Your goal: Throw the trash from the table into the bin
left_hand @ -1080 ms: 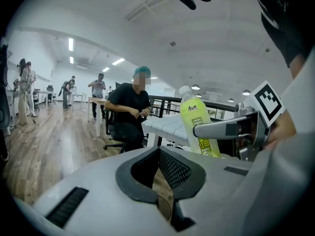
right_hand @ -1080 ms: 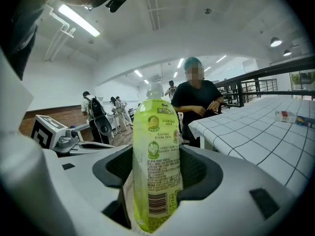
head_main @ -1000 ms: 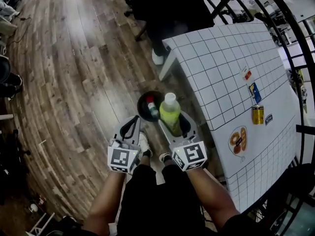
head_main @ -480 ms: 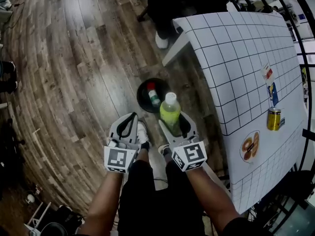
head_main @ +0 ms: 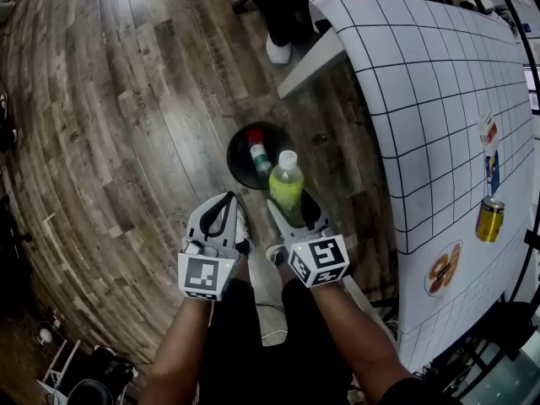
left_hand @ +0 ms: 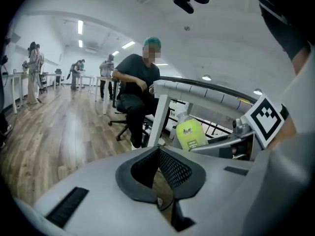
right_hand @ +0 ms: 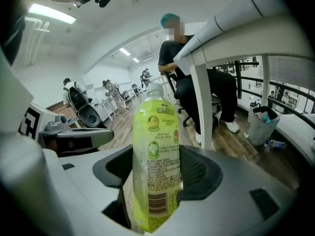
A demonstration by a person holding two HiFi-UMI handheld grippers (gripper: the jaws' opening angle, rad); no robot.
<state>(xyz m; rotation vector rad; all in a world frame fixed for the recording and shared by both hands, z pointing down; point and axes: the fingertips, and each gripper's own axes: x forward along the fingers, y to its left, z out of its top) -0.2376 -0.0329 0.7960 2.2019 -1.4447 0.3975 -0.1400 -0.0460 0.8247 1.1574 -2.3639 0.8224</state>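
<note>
A pale green drink bottle (head_main: pixel 286 189) with a white cap stands upright between the jaws of my right gripper (head_main: pixel 292 207), which is shut on its body. In the right gripper view the bottle (right_hand: pixel 156 161) fills the middle, with the pads pressed on both sides. The bottle hangs just beside the near rim of a round black bin (head_main: pixel 240 160) on the wooden floor. A bottle with a red cap (head_main: pixel 258 152) lies inside the bin. My left gripper (head_main: pixel 226 206) is shut and empty, to the left of the bottle (left_hand: pixel 191 133).
The white grid-patterned table (head_main: pixel 422 99) stands to the right; on it are a yellow can (head_main: pixel 489 218), a snack packet (head_main: pixel 444 269), a small carton (head_main: pixel 487 132) and a blue packet (head_main: pixel 494 172). A table leg (left_hand: pixel 159 113) and a seated person (left_hand: pixel 133 90) are ahead.
Both grippers have sunk towards the floor, the right one still holding the green bottle, which is now closer to the bin. The jaws have not changed.
</note>
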